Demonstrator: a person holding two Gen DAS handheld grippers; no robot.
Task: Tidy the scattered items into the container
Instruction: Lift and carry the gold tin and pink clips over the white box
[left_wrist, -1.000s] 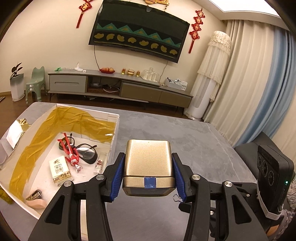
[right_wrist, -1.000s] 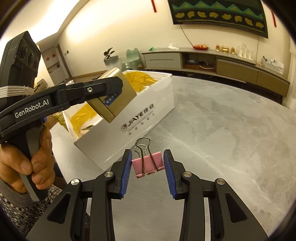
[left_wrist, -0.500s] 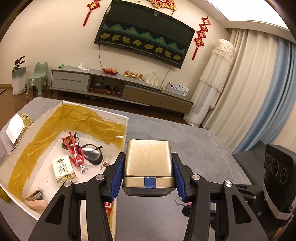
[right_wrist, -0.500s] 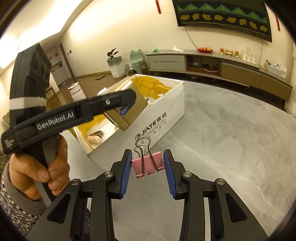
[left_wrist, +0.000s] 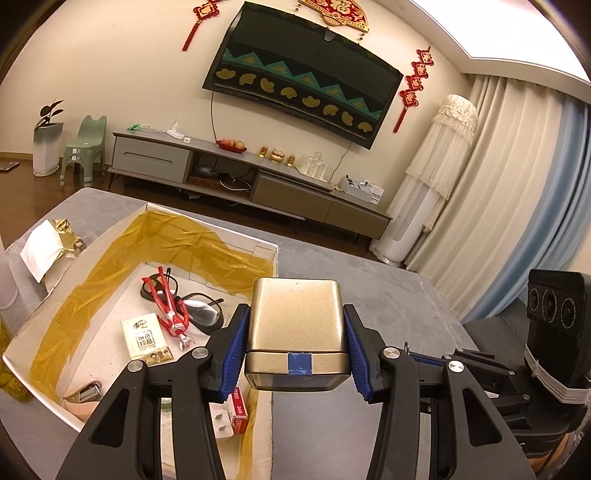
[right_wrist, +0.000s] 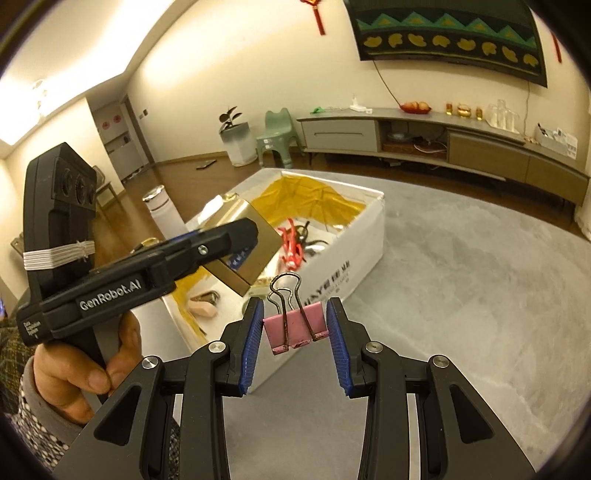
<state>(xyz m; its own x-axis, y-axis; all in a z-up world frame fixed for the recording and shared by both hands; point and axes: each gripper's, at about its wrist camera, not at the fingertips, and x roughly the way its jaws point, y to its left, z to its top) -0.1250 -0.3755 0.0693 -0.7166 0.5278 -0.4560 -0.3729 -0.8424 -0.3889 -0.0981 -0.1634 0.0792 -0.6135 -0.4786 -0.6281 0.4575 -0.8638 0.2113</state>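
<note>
My left gripper (left_wrist: 295, 350) is shut on a gold tin (left_wrist: 296, 328) with a blue tape tab, held above the near right corner of the white box (left_wrist: 271, 248). The box, lined with yellow film, holds a red toy figure (left_wrist: 170, 312), black glasses (left_wrist: 201, 314), a tissue pack (left_wrist: 146, 339) and a stapler (left_wrist: 86, 391). My right gripper (right_wrist: 294, 334) is shut on a pink binder clip (right_wrist: 295, 325), just in front of the box's (right_wrist: 354, 273) near side. In the right wrist view the left gripper (right_wrist: 207, 254) carries the tin (right_wrist: 245, 243) over the box.
The box stands on a grey table (left_wrist: 388, 295). A white bottle (right_wrist: 164, 210) and gold foil wrapping (left_wrist: 48, 242) lie beyond the box's left side. A hand (right_wrist: 74, 373) holds the left gripper's handle. The other gripper's body (left_wrist: 550, 332) is at the right.
Both grippers have moved up and toward the box: the tin now hangs over its near corner, and the clip has come closer to the box's side. Both holds are unchanged.
</note>
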